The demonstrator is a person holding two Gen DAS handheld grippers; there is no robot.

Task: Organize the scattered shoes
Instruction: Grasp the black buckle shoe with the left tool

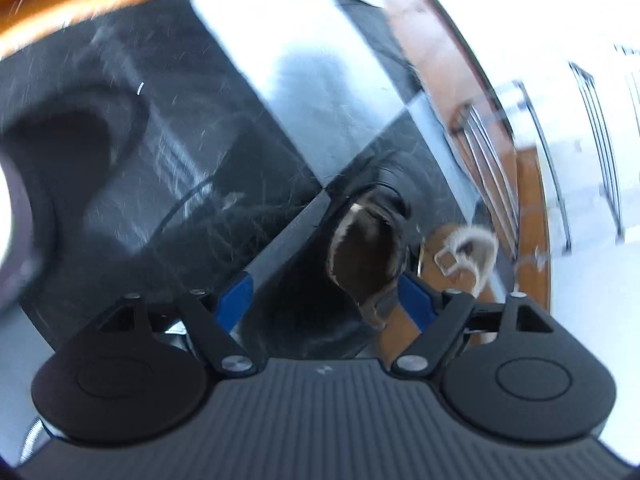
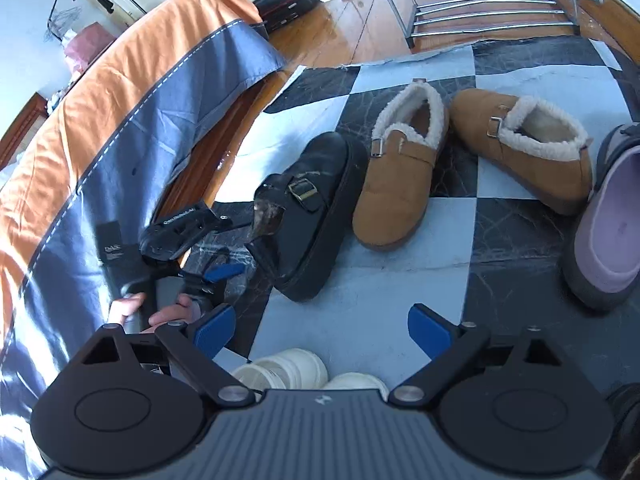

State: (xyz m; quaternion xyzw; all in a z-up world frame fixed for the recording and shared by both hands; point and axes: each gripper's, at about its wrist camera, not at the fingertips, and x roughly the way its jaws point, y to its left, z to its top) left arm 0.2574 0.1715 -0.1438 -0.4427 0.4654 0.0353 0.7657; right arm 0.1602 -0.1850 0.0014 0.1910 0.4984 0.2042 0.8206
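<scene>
Left claw point(image 1: 324, 300) is the near one: jaws wide apart, blue pads not pressing anything, black buckle shoe point(image 2: 308, 216) right in front of it. From the right wrist view, the shoe's heel opening faces our left claw point(image 2: 218, 270) and the toe points away, so its long axis runs roughly along the claw's line of reach. We'd judge the next move as a short push forward and down to get one pad inside the opening and one outside the heel wall.

Right claw point(image 2: 322, 330) is also open, nothing between its pads, hanging over bare checkered mat point(image 2: 360, 300). The black shoe is ahead and to its left, well apart; the two tan fleece-lined shoes point(image 2: 400, 168) lie further ahead, side by side, and the lilac clog point(image 2: 608, 232) off to the right.

Hard to read: the left wrist view is smeared by blur. We see a dark brown-lined opening point(image 1: 368, 256) between the pads, likely the shoe's, but can't tell if a pad touches it. White shoes point(image 2: 284, 370) under our right claw are mostly cut off. Rack point(image 2: 480, 12) far ahead.
</scene>
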